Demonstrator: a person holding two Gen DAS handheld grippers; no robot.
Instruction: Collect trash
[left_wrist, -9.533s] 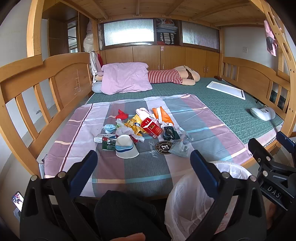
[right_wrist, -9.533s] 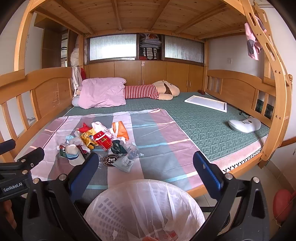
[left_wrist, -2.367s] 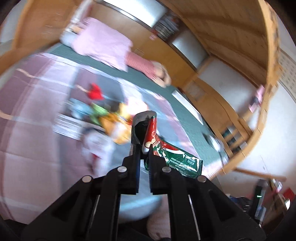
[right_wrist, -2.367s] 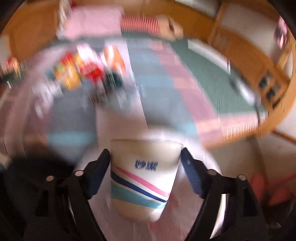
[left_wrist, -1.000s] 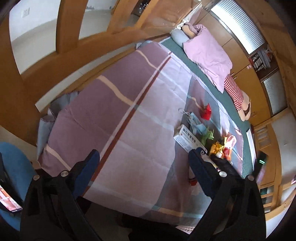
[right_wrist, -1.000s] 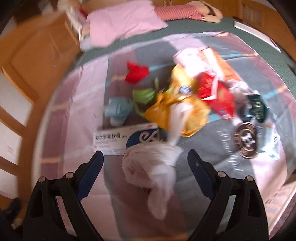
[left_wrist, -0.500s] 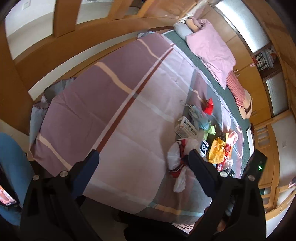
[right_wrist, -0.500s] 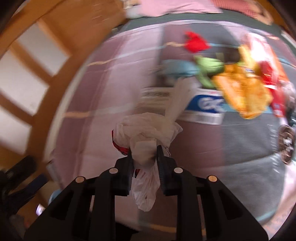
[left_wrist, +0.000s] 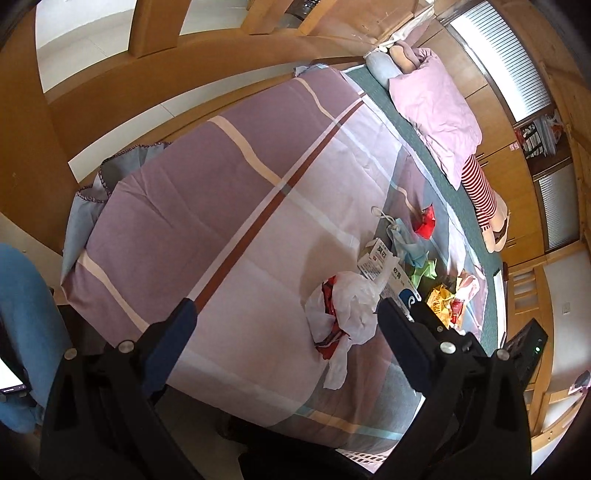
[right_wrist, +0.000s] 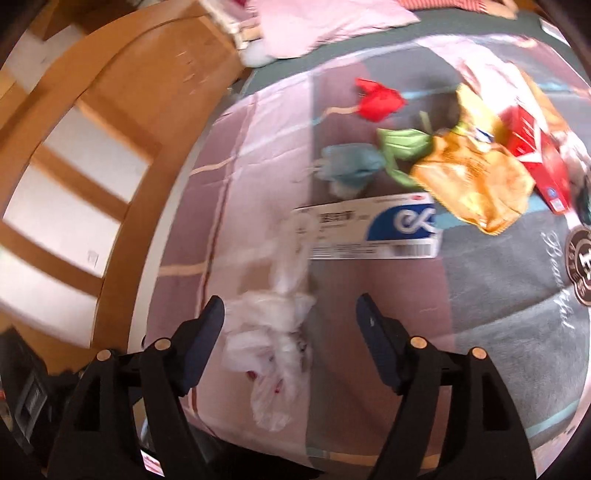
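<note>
Lower middle of the right wrist view: that's where I've got the white plastic bag (right_wrist: 271, 341), crumpled up on the striped blanket (right_wrist: 236, 184) near its front edge.
Bag's long axis: runs pretty much bottom to top of the frame, a twisted tail stretching up toward the white-and-blue box (right_wrist: 369, 227) and a loose flap hanging down toward the blanket's edge. Bit of red shows inside the bag.
Right gripper (right_wrist: 290, 314): jaws are opening, bag sits between them, closer to the left finger, but the pads aren't pressing on it as far as I can see. Frame's kinda blurry.
Left gripper (left_wrist: 284, 314): wide apart, nothing in it, hanging over the lower part of the blanket.
Bag from the left view: white plastic bag (left_wrist: 345, 308) just left of the right-hand finger, tilted, tail pointing up-right at the box (left_wrist: 384, 267).
Rest of the pile: blue mask (right_wrist: 349, 164), green wrapper (right_wrist: 404, 144), red scrap (right_wrist: 380, 98), yellow snack bag (right_wrist: 476, 184), red carton (right_wrist: 535, 147), all upper right of the right wrist view, well apart from the bag.
Far end: pink pillow (left_wrist: 437, 110) upper right of the left view.
</note>
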